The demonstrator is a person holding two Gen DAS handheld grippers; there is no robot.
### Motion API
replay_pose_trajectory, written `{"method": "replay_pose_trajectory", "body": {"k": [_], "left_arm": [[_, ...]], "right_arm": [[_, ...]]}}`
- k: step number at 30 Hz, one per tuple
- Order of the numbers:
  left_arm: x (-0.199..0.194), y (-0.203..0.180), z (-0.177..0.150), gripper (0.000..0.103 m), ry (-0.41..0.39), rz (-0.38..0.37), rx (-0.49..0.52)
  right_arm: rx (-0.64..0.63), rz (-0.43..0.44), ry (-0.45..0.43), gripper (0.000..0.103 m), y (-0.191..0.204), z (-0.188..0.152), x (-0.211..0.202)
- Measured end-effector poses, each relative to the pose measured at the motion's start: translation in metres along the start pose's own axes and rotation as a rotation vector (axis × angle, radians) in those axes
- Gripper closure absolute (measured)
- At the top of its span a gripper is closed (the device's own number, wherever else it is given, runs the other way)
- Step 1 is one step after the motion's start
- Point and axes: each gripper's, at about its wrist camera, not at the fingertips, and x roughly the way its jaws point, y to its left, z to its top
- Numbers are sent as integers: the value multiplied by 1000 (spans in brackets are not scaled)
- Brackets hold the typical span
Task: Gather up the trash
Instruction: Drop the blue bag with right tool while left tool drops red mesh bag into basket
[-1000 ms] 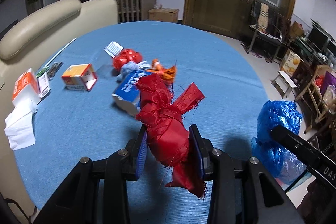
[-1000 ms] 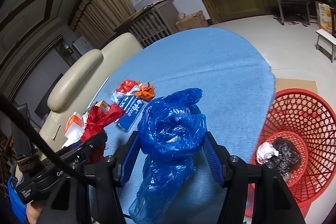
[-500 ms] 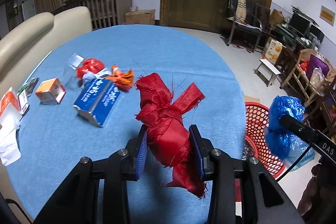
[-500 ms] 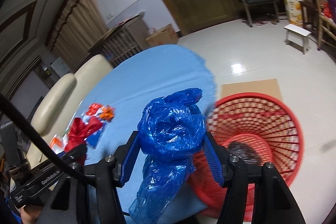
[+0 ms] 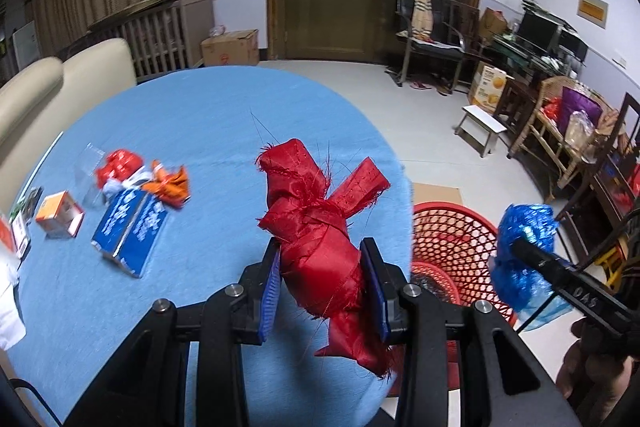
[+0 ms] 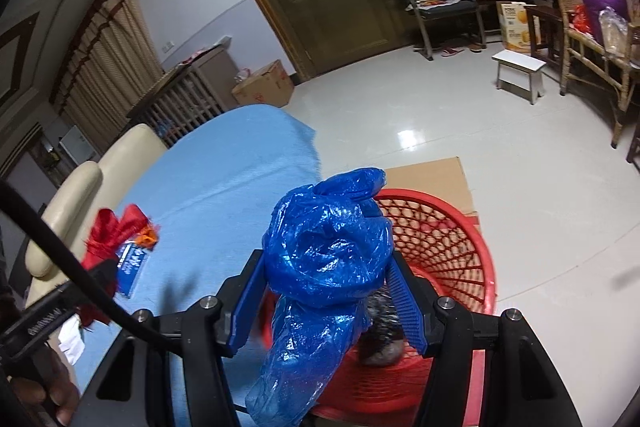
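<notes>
Left gripper clamps red cloth bundle at worktop edge; right gripper clamps blue bag over red basket; open floor beyond.

blue bag now over basket

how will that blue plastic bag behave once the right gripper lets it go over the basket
The blue plastic bag is crumpled thin film with a limp tail hanging below the right gripper, so it is probably floppy and light. It may drift rather than drop straight into the red basket. The glossy film looks slippery, though it could cling to a pad.
</notes>
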Motion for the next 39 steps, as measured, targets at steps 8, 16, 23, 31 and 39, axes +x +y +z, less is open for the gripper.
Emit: {"method": "replay_pose_trajectory", "body": {"k": [8,16,23,31,39], "left_arm": [[7,-29,7,63,-2,-44,56],[18,-51,11,63,15,-79,97],[25,-73,15,63,30,-118,141],[35,-102,12,63,68,-183,201],[61,-127,5,25,149,-213,282]], "right_arm": [[23,-45,48,38,-17,-4,13],[75,-93,119,34,-35,-5,25],[96,-102,81,33,-45,5,14],[151,-129,15,33,-62,14,-5],[175,-154,-19,33,-70,19,-20]]}}
